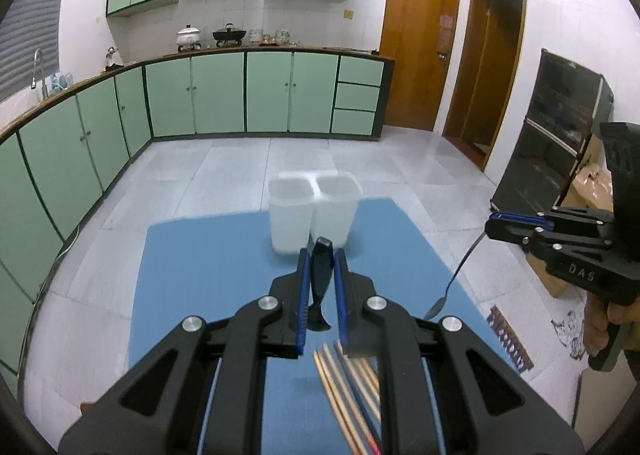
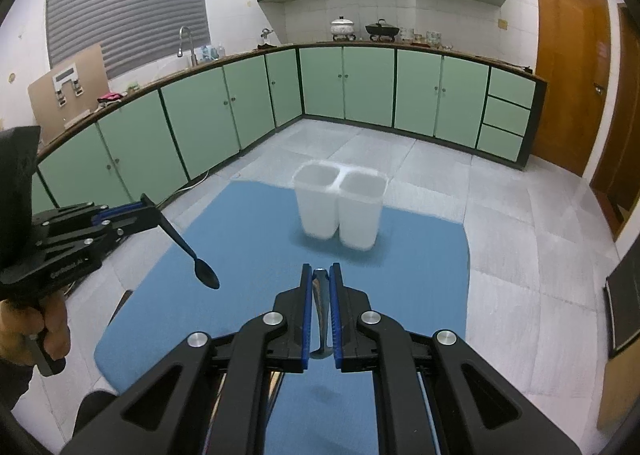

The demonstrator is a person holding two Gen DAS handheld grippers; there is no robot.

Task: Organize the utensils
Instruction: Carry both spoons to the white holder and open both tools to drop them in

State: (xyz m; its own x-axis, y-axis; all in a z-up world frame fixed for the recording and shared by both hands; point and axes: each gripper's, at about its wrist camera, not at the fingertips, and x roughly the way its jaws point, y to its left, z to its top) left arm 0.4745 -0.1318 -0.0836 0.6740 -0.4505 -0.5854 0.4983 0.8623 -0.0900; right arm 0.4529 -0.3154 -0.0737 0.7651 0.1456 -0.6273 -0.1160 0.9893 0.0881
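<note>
— While the left claw (image 1: 320, 287) squeezes the black spoon (image 1: 321, 275) by its handle, what does the right claw (image 2: 321, 307) hold?

— It pinches a shiny metal spoon (image 2: 320, 311) by the handle too. Both spoons hang up in the air, bowls down.

— Are they heavy?

— They look light and stiff, maybe slippery, so hold the handle tight. The white cups (image 2: 340, 207) wait ahead on the blue mat (image 2: 248, 239), and the chopsticks (image 1: 344, 387) lie on the mat under the left claw.

The blue mat (image 1: 208, 255) lies on the tiled floor (image 1: 200, 175). On it stand the twin white containers (image 1: 312, 211); chopsticks (image 1: 344, 387) lie near its front edge.
</note>
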